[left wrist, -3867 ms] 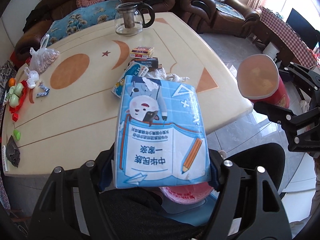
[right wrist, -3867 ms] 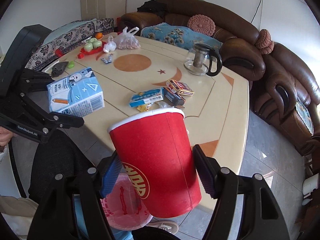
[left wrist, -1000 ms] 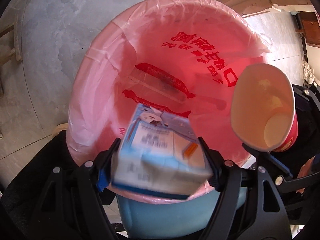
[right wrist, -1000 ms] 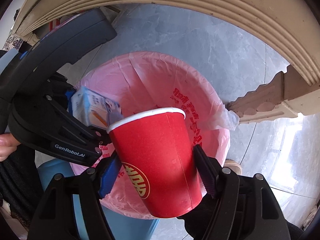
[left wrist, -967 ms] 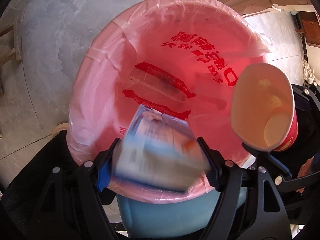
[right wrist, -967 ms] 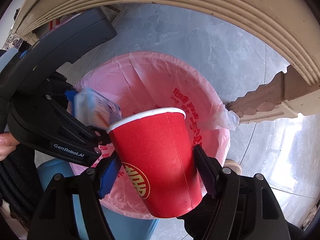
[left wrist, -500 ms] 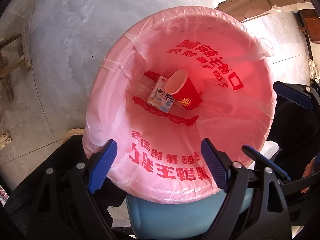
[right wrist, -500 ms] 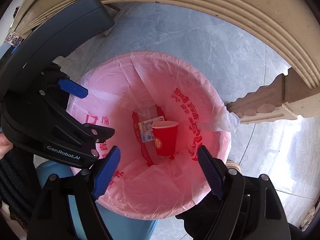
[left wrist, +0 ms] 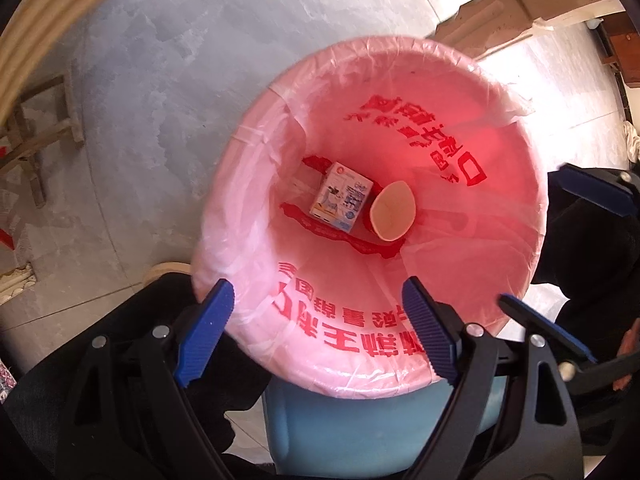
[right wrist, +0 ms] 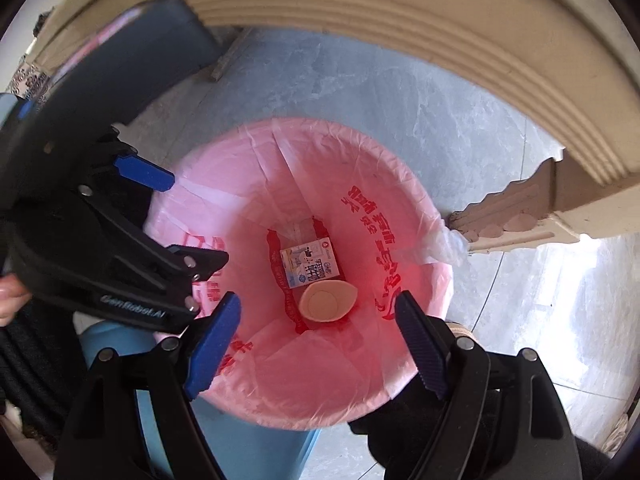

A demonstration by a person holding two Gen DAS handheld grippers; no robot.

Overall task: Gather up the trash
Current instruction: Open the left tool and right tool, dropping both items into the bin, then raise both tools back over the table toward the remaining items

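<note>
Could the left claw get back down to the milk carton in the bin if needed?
Probably yes. The left claw is open and empty over the bin's pink liner, and the milk carton lies uncovered at the bottom beside the paper cup. It sits deep, so a long reach down.

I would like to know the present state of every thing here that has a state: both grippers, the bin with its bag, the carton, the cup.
Left gripper: open, empty, above the bin.
Right gripper: open, empty, above the bin.
Trash bin: lined with the pink bag, open on top.
Pink bag: folded over the rim, nearly empty.
Milk carton: lying at the bottom.
Red paper cup: at the bottom beside the carton, mouth toward the cameras.
</note>
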